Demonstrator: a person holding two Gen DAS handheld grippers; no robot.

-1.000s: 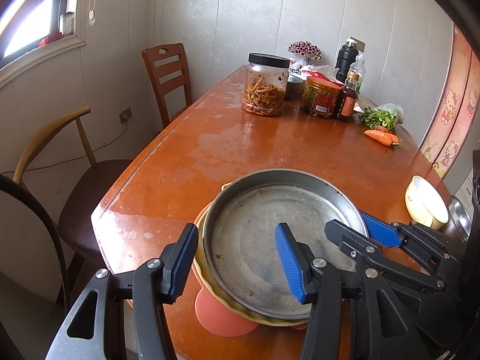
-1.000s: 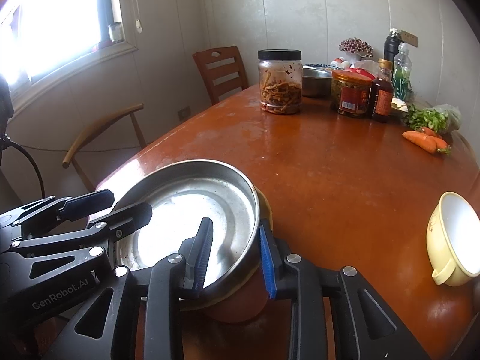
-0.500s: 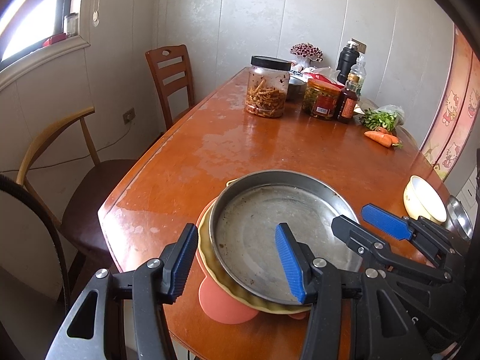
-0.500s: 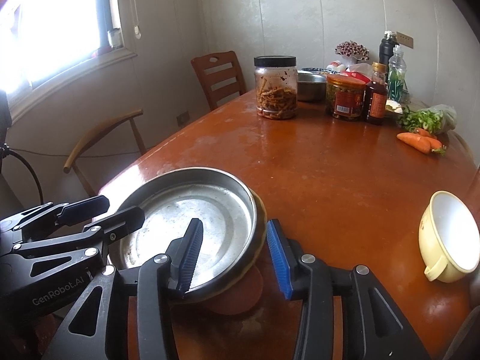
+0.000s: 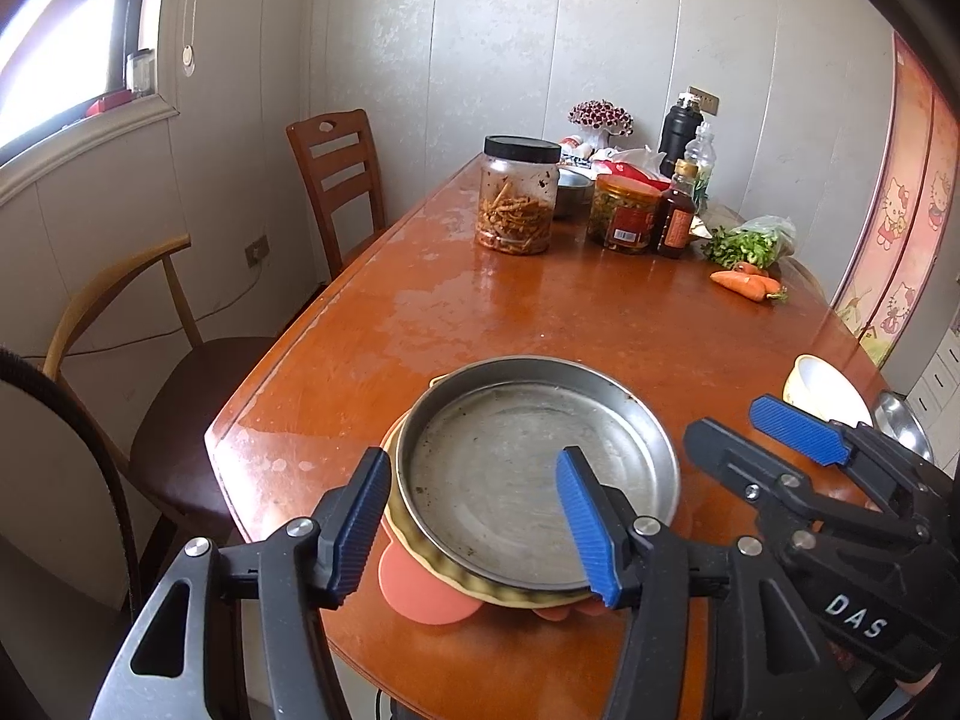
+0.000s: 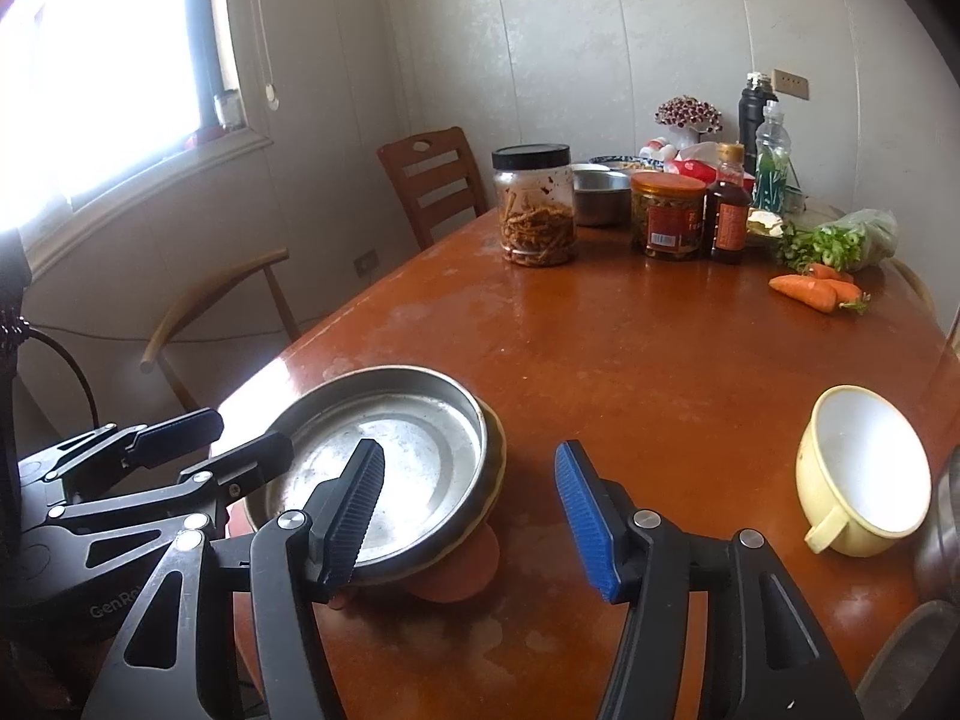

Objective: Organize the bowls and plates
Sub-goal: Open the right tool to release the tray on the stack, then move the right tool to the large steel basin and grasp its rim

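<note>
Jaws of both grippers, left (image 5: 474, 525) and right (image 6: 468, 516), opening, clear of the pan (image 5: 534, 468) now stacked at twelve o'clock.

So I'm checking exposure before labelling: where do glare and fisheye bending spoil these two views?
Right wrist view: the window is blown out white, and glare whitens the metal pan. Left wrist view: evenly lit, with sheen on the table; the door frame bows at the dark corner.

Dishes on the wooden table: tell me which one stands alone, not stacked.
The pale yellow handled bowl stands alone near the right edge. The round steel pan sits nested in the yellow fluted dish, which rests on an orange plate.
</note>
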